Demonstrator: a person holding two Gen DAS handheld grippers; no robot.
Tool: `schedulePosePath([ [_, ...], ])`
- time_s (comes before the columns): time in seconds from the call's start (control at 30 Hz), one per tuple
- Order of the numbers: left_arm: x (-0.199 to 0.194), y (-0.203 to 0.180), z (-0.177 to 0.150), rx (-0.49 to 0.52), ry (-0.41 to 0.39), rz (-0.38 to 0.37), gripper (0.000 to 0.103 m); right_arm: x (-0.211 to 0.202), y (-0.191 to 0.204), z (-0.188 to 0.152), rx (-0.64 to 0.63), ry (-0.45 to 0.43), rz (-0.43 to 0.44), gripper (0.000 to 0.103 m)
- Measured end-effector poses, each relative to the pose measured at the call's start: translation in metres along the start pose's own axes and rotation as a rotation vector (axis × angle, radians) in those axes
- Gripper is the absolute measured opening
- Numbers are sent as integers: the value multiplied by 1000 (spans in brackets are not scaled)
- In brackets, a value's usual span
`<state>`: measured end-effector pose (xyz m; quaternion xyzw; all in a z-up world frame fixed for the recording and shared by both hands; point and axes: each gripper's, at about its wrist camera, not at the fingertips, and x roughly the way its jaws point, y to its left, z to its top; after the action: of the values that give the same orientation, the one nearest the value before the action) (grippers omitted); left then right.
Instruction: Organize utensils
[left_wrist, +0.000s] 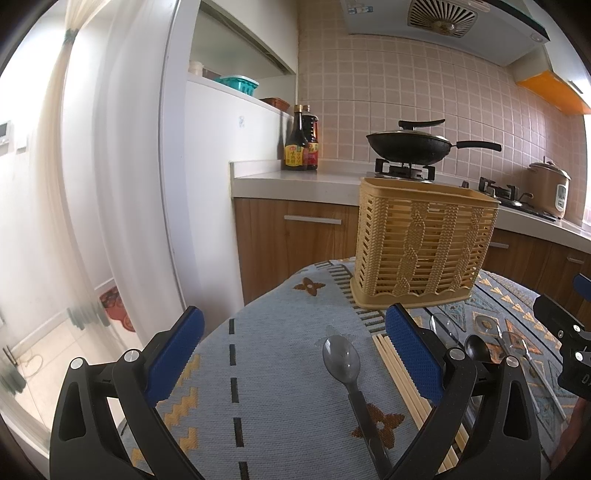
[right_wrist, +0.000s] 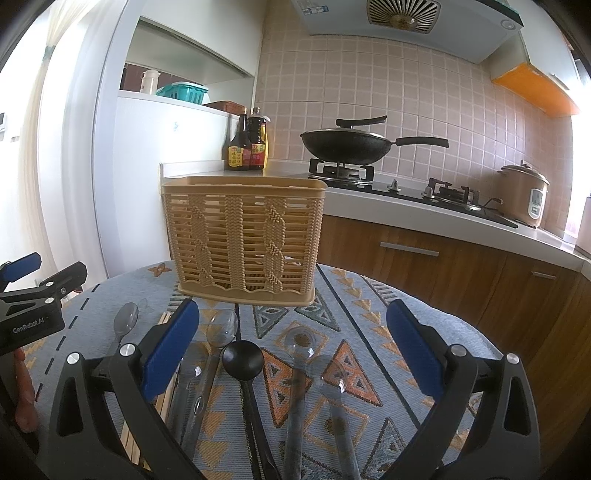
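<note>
A tan woven plastic utensil basket (left_wrist: 421, 247) (right_wrist: 243, 236) stands upright on the patterned tablecloth. Several spoons lie in front of it. In the left wrist view, a smoky clear spoon (left_wrist: 341, 360) lies between my fingers, with wooden chopsticks (left_wrist: 399, 369) beside it. My left gripper (left_wrist: 295, 332) is open and empty above the cloth. In the right wrist view, a black spoon (right_wrist: 243, 360) and clear spoons (right_wrist: 221, 328) (right_wrist: 300, 341) lie under my right gripper (right_wrist: 291, 325), which is open and empty. The left gripper shows at the left edge of that view (right_wrist: 33, 295).
The round table's edge (left_wrist: 258, 295) drops off to the left and behind the basket. A kitchen counter (right_wrist: 406, 199) with a wok (right_wrist: 347, 146), sauce bottles (right_wrist: 245, 147) and a rice cooker (right_wrist: 524, 195) stands behind. A white fridge (left_wrist: 221, 166) is at left.
</note>
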<state>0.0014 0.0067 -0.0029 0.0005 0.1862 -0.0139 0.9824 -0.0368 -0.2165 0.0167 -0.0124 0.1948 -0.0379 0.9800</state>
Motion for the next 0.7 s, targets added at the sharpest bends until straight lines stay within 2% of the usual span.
schedulePosePath([
  [0.7, 1, 2, 0, -2, 3, -1, 95, 0, 1, 0, 5, 4, -6, 97],
])
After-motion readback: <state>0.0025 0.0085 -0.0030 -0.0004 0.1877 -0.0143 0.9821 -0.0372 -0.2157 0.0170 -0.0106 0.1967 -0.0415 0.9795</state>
